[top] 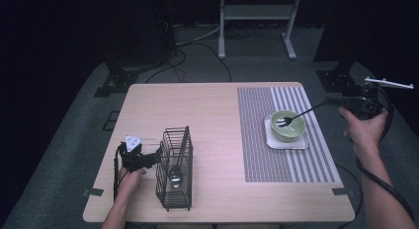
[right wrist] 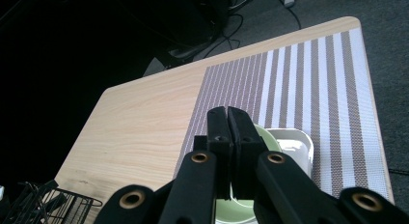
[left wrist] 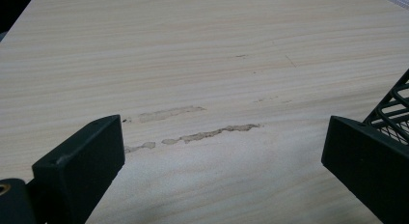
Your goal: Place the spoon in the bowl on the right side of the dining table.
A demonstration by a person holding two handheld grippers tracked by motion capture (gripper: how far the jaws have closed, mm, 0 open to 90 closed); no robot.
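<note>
A person's right hand holds my right gripper (top: 330,101) off the table's right edge, shut on the dark handle of a fork (top: 296,115). The fork's head rests inside a green bowl (top: 287,126) on a small white square plate (top: 302,144). In the right gripper view the gripper (right wrist: 227,113) has its jaws pressed together above the bowl (right wrist: 264,136) and plate (right wrist: 295,143). At the left, my left gripper (top: 158,156) lies low beside a black wire basket (top: 175,167) that holds a spoon (top: 175,177). Its jaws stand wide apart (left wrist: 224,132) over bare wood, the right one close to the basket wire (left wrist: 393,105).
A striped grey-and-white placemat (top: 257,135) covers the right part of the wooden table (top: 207,110). A white metal stand (top: 257,21) and cables lie on the dark floor behind the table. Glue-like smears (left wrist: 212,133) mark the wood between the left jaws.
</note>
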